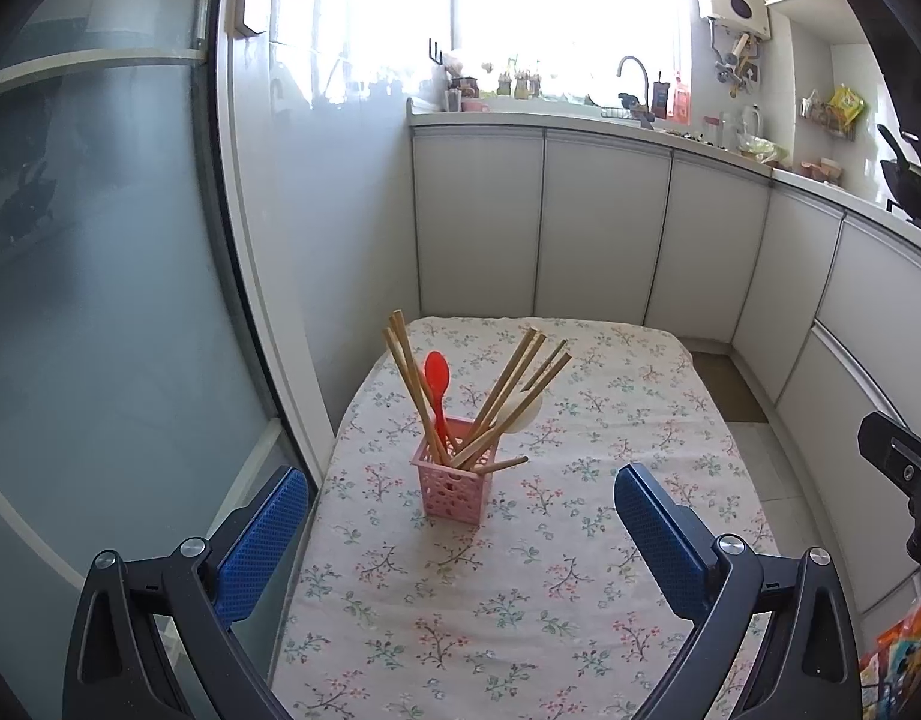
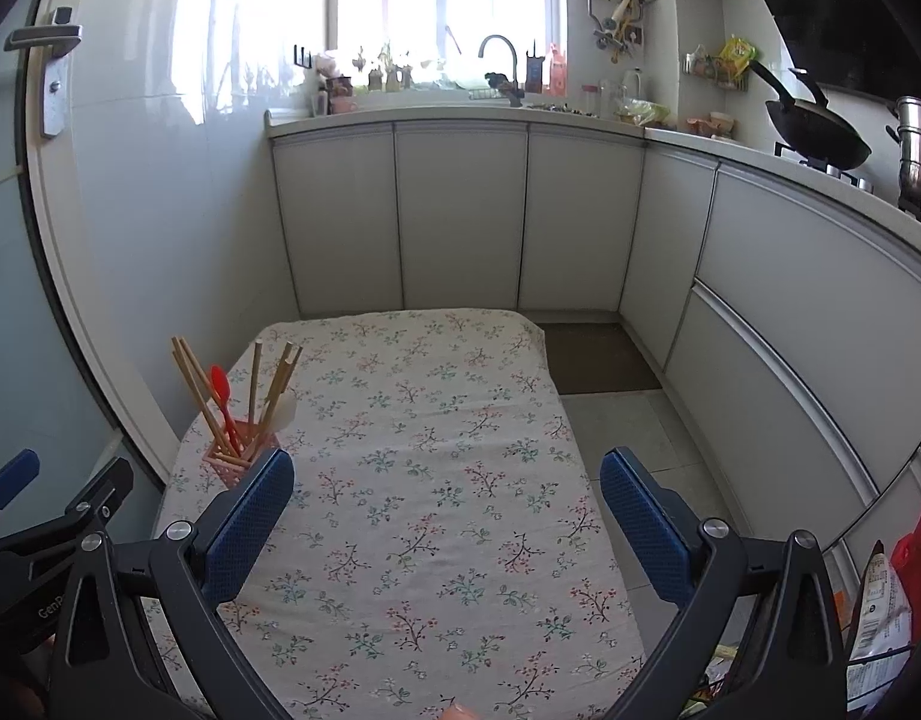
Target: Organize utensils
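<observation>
A pink perforated utensil holder [image 1: 454, 483] stands on the floral tablecloth [image 1: 580, 540]. It holds several wooden chopsticks [image 1: 508, 384], a red spoon [image 1: 437, 387] and a white spoon [image 1: 523, 414]. My left gripper [image 1: 460, 519] is open and empty, with the holder just beyond its blue pads [image 1: 268, 534]. In the right wrist view the holder [image 2: 238, 459] stands at the table's left edge, behind the left pad [image 2: 256, 516]. My right gripper [image 2: 448, 507] is open and empty over the bare cloth [image 2: 436, 450].
A glass door [image 1: 100, 300] runs along the table's left. White kitchen cabinets [image 2: 460, 210] stand behind and to the right, with a sink faucet [image 2: 499, 60], a wok [image 2: 817, 132] and a steel pot [image 2: 919, 144] on the counter. Bags [image 2: 886, 600] lie on the floor at the right.
</observation>
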A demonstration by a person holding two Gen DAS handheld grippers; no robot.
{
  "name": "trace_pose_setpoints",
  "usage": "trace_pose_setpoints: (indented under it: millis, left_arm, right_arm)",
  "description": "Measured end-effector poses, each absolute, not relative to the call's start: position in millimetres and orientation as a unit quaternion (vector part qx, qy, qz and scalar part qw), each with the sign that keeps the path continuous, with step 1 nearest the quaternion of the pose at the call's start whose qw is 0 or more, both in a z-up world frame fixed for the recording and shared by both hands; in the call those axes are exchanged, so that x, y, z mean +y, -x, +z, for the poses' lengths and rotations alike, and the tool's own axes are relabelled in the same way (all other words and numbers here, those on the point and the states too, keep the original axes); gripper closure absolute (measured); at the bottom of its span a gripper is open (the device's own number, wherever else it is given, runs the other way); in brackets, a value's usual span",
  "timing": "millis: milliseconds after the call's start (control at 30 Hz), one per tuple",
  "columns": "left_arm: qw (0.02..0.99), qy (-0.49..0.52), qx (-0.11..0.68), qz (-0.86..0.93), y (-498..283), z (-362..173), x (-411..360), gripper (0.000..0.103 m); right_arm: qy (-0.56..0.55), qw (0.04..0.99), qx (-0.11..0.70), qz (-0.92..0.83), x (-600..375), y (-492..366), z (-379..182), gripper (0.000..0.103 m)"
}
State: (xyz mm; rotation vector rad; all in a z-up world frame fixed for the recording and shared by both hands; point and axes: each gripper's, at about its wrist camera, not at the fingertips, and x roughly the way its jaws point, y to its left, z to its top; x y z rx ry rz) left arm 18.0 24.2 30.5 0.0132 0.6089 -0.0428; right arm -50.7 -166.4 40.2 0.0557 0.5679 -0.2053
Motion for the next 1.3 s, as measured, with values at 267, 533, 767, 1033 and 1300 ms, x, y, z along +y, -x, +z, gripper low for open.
trace_pose_setpoints:
  millis: [267, 533, 767, 1033, 1300]
  left_arm:
    - [0.953, -0.009, 0.303, -0.025, -19.4, 29.1, 23.7, 0.0]
    - [0.953, -0.01, 0.303, -0.025, -19.2, 28.7, 22.9, 0.0]
    - [0.953, -0.01, 0.303, -0.024, -19.9, 27.5, 22.0, 0.0]
    - [0.953, -0.011, 0.303, -0.024, -19.9, 27.8, 22.5, 0.0]
    - [0.953, -0.01, 0.303, -0.023, -20.5, 26.4, 23.5, 0.0]
  right_arm:
    - [-0.028, 0.954, 0.279, -0.102, -166.3, 48.2, 41.2, 0.0]
    - [-0.027, 0.955, 0.279, -0.102, -165.8, 48.4, 41.4, 0.0]
    - [-0.028, 0.955, 0.277, -0.103, -165.3, 49.4, 40.5, 0.0]
    - [-0.027, 0.955, 0.276, -0.101, -163.5, 49.0, 41.0, 0.0]
    - [-0.026, 0.955, 0.276, -0.101, -162.5, 49.0, 40.8, 0.0]
